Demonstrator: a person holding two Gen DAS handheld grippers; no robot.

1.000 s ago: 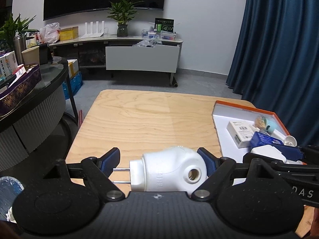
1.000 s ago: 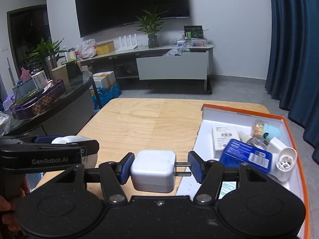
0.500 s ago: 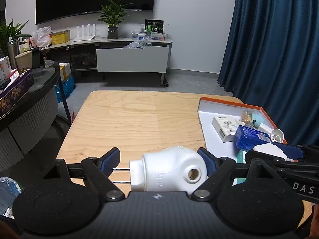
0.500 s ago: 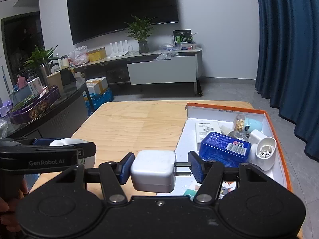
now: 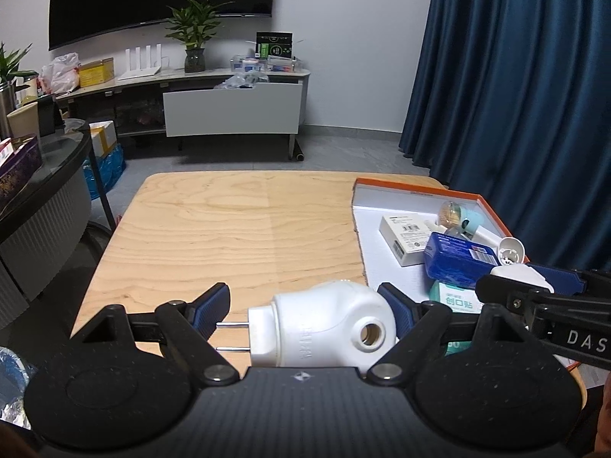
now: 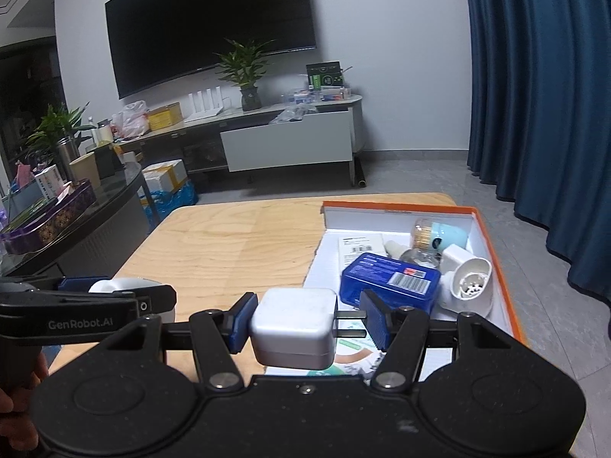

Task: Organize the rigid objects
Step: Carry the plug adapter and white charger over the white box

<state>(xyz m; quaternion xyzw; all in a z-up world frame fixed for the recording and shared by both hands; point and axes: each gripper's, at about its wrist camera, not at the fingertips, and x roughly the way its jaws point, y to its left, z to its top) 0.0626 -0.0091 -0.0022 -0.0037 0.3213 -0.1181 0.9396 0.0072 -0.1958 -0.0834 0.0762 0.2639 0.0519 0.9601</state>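
A rounded white plastic plug-in adapter (image 5: 328, 324), smooth, with a round socket hole in its bulbous end and two thin metal prongs, is held crosswise in the left gripper (image 5: 305, 311). Its jaws are clamped on it: the right pad is pressed against the bulbous end and the prong tips reach the left pad, above the near edge of the pale wood-grain table (image 5: 236, 229). A squarish white plastic charger block (image 6: 293, 327) with rounded corners and two flat dark prongs is pinched between the blue ribbed pads of the right gripper (image 6: 307, 320), above the near end of the shallow orange-rimmed white cardboard box (image 6: 492, 236). A blue rectangular plastic case (image 6: 389, 282) with a barcode label is seen lying in that box.
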